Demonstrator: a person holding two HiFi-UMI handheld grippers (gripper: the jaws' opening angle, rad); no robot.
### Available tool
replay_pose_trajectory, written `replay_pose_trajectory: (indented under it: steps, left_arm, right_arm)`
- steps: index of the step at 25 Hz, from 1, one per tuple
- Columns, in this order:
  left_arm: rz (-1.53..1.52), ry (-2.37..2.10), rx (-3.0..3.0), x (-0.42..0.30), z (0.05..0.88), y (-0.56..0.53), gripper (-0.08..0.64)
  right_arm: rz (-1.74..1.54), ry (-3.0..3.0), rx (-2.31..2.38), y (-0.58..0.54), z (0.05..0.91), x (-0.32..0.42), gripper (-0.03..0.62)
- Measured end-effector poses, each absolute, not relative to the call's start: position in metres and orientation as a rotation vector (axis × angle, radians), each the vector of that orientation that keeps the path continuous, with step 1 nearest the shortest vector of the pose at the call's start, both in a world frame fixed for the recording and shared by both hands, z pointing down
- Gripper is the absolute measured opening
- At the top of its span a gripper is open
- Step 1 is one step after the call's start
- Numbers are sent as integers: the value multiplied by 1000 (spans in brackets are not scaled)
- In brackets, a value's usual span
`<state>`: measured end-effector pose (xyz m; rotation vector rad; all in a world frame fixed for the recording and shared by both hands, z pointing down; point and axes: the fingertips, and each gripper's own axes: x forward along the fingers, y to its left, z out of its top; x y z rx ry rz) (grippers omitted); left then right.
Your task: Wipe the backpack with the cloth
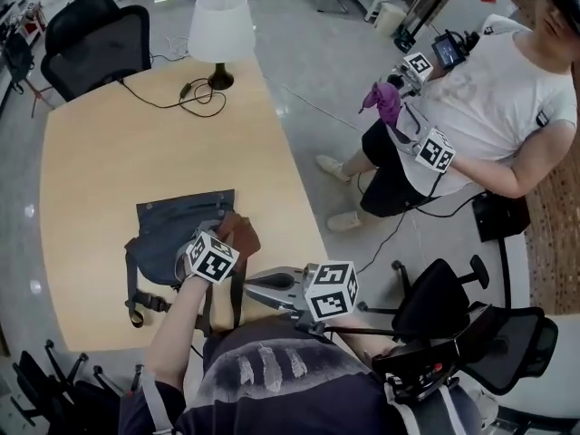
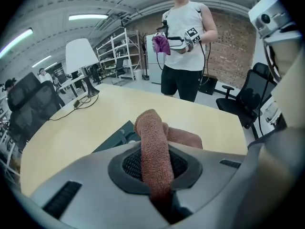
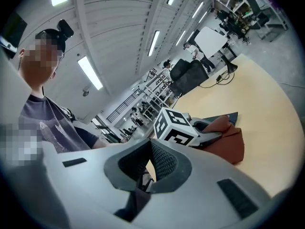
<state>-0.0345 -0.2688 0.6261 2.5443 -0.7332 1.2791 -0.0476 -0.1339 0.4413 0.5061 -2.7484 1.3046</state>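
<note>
A dark blue-grey backpack (image 1: 177, 229) lies flat on the light wooden table (image 1: 109, 170), near its front edge. My left gripper (image 1: 228, 241) is shut on a brown terry cloth (image 1: 241, 235) at the backpack's right side. In the left gripper view the cloth (image 2: 155, 147) runs up between the jaws and a corner of the backpack (image 2: 116, 138) shows beyond it. My right gripper (image 1: 251, 288) hovers at the table's edge just right of the backpack, jaws together and holding nothing. The right gripper view shows the cloth (image 3: 229, 138) and the left gripper's marker cube (image 3: 174, 126).
A white-shaded lamp (image 1: 220, 27) and its cable (image 1: 195, 93) stand at the table's far end. Black office chairs (image 1: 95, 36) are behind the table, and more (image 1: 449, 308) at the lower right. A person (image 1: 494, 98) stands to the right holding grippers with a purple cloth (image 1: 388, 101).
</note>
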Motion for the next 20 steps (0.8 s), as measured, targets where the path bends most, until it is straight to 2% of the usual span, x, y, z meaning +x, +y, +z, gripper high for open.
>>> replay_pose_trajectory:
  steps: [6,14,20]
  left_arm:
    - [1278,-833,2521,-74,620,-254,55]
    - [1220,-1056,2374,-184,629,-231,55]
    - [1207,-1189,2258,-245,632,-225,55]
  right_arm:
    - [1293,-2758,442,-134,438,-48,2]
    - [1322,-2732,320,-124,447,-94,2]
    - [1311,-2726,267,-122,447,-102,2]
